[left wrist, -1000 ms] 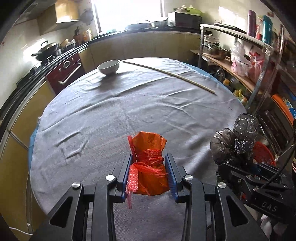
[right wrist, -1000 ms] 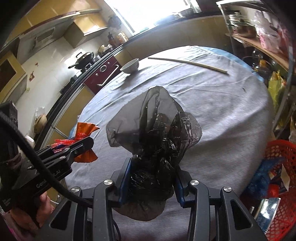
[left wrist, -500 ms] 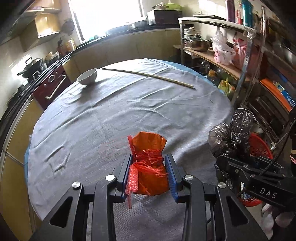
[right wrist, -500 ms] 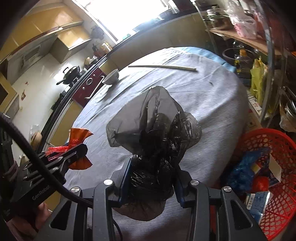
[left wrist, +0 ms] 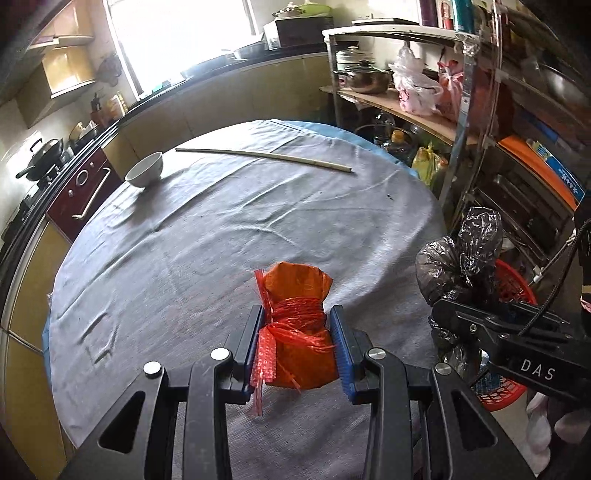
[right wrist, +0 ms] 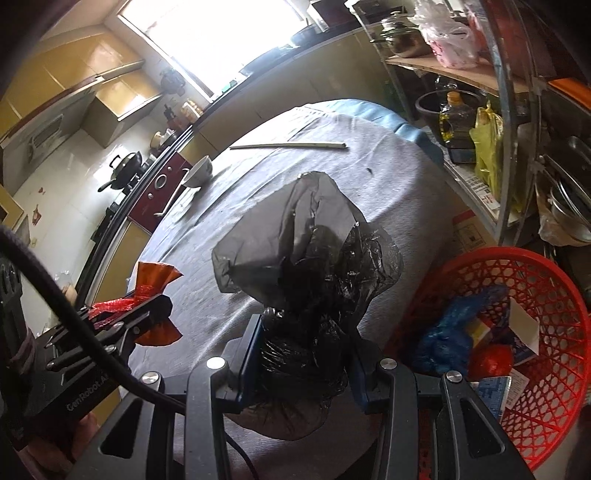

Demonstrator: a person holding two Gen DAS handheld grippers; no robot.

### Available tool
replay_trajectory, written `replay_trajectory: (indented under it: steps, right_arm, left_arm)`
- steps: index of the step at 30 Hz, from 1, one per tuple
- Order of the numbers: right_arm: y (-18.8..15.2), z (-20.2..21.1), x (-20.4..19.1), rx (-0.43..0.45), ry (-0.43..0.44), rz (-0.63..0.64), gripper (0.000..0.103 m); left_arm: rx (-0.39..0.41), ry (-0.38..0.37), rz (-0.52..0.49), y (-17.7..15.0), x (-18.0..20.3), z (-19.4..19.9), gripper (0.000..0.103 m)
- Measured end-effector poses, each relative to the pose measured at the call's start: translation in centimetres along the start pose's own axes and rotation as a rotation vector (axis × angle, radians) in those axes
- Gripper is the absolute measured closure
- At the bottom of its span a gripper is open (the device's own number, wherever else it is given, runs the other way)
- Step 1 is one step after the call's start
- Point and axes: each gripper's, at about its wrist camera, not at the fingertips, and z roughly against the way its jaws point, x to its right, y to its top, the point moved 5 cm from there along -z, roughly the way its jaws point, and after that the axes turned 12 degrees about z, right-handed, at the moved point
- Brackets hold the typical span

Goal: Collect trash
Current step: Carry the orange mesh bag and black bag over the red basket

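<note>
The left claw (left wrist: pixel 297 345) clamps a tied orange bag (left wrist: pixel 299 332) above the bench (left wrist: pixel 184 236); the right claw (right wrist: pixel 304 356) grips a crumpled black bag (right wrist: pixel 306 266) beside the red basket (right wrist: pixel 546 280). Slippery plastic could slide free, missing the basket.

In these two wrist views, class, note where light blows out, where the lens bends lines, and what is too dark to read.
Left wrist view: the window is blown out white and the table edge bows from fisheye. Right wrist view: its window also glares, the black bag reads as a dark mass with little detail, and the red basket stretches at the frame edge.
</note>
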Motion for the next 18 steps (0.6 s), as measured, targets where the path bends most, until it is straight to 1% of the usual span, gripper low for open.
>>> replay_trajectory:
  steps: [18]
  right_arm:
    - [-0.5, 1.6, 2.8, 0.018, -0.032, -0.056, 0.059]
  left_arm:
    - [-0.008, -0.031, -0.067, -0.1, 3.2, -0.3, 0.066]
